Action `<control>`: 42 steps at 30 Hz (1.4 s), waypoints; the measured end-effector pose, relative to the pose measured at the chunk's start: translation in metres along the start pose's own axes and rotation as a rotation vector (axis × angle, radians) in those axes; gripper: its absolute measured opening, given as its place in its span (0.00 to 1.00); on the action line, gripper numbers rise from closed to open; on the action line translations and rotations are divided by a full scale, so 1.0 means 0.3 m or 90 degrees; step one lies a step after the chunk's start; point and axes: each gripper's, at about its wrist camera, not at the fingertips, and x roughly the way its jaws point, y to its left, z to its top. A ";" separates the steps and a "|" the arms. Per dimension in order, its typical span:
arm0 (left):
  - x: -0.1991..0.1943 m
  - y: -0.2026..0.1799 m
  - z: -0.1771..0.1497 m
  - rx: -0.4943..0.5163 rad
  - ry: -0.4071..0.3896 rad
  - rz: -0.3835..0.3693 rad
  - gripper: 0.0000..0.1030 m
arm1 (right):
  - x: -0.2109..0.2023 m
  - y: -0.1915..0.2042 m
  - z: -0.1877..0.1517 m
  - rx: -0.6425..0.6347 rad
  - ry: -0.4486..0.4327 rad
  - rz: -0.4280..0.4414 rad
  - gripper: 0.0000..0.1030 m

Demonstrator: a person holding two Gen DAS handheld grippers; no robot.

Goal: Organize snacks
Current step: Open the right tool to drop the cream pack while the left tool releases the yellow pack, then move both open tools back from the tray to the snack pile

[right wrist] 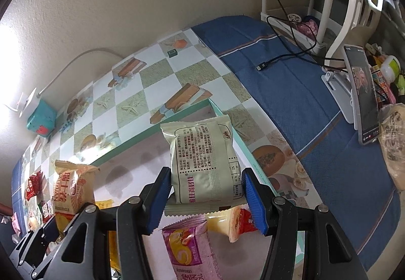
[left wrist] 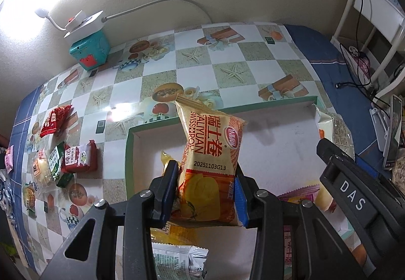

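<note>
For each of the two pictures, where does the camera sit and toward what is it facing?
Left wrist: sits behind the left tongs, faces the green-rimmed tray and wall; orange Swiss-roll packet gripped.
Right wrist: sits behind the right tongs, faces tray and blue cloth; cream packet gripped.
Shared: tray, orange packet, teal box.

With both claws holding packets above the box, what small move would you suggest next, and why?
Probably lower the left claw and release its orange Swiss-roll packet into the green-rimmed white box: the packet already hangs over bare floor there, while the right claw grips the cream packet nearer the rim.
</note>
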 end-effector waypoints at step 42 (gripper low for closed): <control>-0.114 0.807 -0.046 -0.275 -0.026 0.121 0.90 | -0.122 0.240 -0.025 -0.091 -0.041 0.004 1.00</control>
